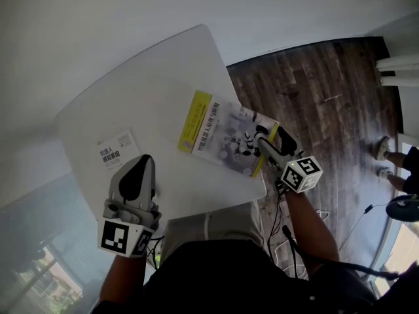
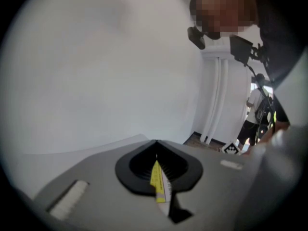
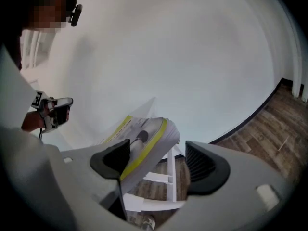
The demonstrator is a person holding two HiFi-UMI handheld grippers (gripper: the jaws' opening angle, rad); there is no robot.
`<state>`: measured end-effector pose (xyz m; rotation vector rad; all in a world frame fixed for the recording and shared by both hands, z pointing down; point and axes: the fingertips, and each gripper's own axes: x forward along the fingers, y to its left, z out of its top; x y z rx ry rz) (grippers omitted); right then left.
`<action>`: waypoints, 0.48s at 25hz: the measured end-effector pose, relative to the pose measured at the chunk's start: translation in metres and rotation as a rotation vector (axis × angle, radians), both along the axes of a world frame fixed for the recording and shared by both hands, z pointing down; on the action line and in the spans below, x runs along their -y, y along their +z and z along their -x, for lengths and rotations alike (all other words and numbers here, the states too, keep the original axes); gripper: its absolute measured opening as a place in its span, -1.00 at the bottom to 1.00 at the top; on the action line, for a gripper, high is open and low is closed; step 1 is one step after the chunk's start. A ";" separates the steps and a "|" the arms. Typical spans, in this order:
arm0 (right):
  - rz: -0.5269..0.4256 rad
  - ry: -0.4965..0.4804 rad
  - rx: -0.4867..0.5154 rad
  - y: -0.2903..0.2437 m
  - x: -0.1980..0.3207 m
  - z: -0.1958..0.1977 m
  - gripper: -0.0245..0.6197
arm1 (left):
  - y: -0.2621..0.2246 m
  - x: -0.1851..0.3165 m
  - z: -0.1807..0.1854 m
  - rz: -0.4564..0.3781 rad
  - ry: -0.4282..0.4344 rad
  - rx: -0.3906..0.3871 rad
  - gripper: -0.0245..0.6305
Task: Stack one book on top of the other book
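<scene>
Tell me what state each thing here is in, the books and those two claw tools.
Yellow-edged book: closed, lying on the table, one end past its edge, between the right gripper's jaws.
White book: closed, lying flat, apart, nothing stacked on it.
Right gripper: jaws wide apart, not clamping.
Left gripper: jaws together, empty.
</scene>
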<state>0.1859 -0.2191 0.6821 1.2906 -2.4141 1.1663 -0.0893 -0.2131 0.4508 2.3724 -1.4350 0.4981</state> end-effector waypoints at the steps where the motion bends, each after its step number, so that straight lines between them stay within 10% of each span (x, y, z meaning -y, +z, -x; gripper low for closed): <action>1: 0.011 0.005 0.022 0.001 0.001 0.001 0.18 | 0.000 0.000 -0.001 0.003 -0.003 -0.001 -0.91; 12: 0.065 0.017 0.173 0.005 0.012 0.018 0.18 | -0.004 0.001 0.004 0.027 -0.046 -0.002 -0.91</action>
